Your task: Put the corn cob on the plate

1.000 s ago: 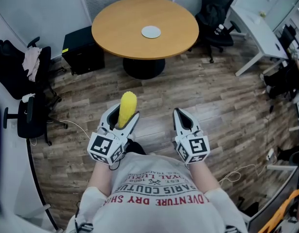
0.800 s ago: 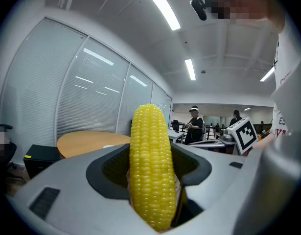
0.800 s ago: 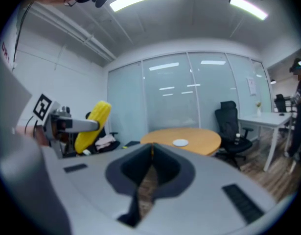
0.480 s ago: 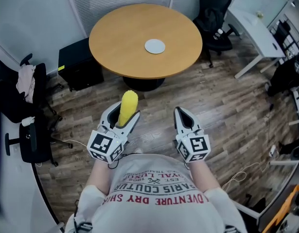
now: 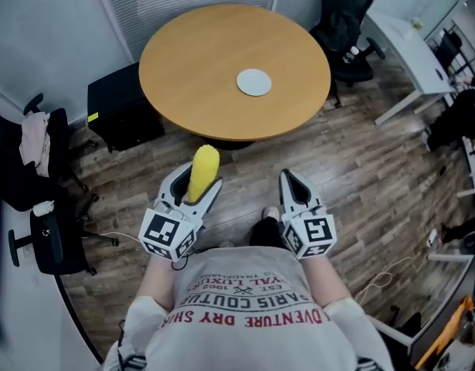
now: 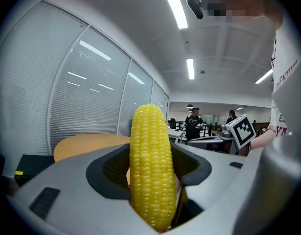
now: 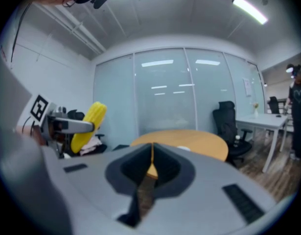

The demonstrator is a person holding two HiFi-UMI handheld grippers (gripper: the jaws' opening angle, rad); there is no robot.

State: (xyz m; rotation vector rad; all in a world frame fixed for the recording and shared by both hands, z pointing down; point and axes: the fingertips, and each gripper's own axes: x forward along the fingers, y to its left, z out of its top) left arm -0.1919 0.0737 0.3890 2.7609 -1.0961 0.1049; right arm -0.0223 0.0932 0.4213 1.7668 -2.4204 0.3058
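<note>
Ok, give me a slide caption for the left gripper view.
Left hand-held gripper clamping the yellow corn cob, round wooden table beyond.

Round table (image 5: 191,68) with white plate (image 5: 254,82)

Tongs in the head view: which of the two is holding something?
The left tongs, shut on the yellow corn cob that sticks out beyond their tips. The right tongs are shut with nothing between them.

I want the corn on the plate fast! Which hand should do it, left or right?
Left, probably. The left gripper is shut on the corn cob, and the plate lies on the table ahead. The right gripper is shut and empty.
</note>
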